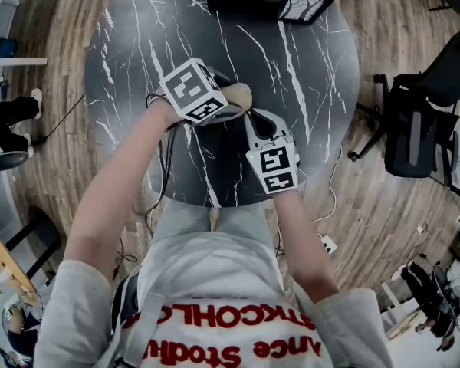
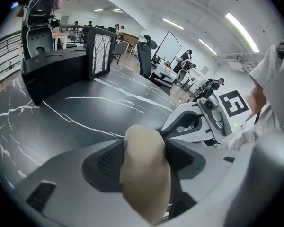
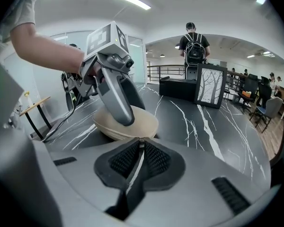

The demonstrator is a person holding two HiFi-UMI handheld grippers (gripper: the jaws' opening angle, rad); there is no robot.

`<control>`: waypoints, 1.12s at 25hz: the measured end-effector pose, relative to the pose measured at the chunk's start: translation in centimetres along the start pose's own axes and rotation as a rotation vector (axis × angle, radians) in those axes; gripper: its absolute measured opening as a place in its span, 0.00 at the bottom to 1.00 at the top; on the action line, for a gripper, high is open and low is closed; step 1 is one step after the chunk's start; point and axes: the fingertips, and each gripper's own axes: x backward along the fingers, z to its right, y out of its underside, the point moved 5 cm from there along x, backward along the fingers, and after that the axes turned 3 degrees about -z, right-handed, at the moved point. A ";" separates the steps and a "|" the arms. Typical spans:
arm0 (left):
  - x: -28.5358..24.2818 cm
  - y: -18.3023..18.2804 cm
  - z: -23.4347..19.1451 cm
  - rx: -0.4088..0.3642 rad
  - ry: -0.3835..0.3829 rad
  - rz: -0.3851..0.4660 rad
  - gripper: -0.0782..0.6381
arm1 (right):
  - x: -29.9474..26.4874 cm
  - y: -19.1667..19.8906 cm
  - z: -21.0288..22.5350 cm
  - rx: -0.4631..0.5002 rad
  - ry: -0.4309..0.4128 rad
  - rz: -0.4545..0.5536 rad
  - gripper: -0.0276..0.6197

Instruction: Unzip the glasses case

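The dark marbled tabletop (image 1: 307, 67) carried the beige glasses case (image 1: 241, 96), which lay near its front edge with both claws on it.

I judged two risks. If I dragged the zip harder than the left side could brace, the smooth, rounded case could slide or twist out and skate across the tabletop. And the tab was a small thing to hold: pulled off the line of the zip track, it might slip free or jam the slider.

The left claw (image 2: 143, 148) stood wide, its pads pressed on either side of the case's body and pinning it. The right claw (image 3: 139, 148) was almost fully closed at the case's near end, pinching a small metal tab that I took for the zip pull (image 3: 138, 141). The zip looked not yet run.
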 end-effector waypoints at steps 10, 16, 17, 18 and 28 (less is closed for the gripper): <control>0.0 0.0 0.2 -0.003 -0.005 -0.001 0.50 | -0.1 0.0 -0.2 -0.029 -0.029 -0.020 0.15; 0.0 0.0 0.0 0.000 -0.002 0.000 0.50 | -0.1 -0.2 0.4 -0.031 -0.065 -0.024 0.09; 0.0 -0.1 0.0 0.003 0.000 0.000 0.50 | 0.0 -0.2 0.4 -0.029 -0.061 -0.025 0.09; 0.0 -0.1 0.0 0.006 0.001 -0.001 0.50 | 0.1 -0.2 0.4 -0.030 -0.054 -0.025 0.08; -0.1 0.0 -0.1 0.013 0.006 -0.005 0.50 | 0.2 -0.1 0.0 -0.064 -0.072 -0.021 0.07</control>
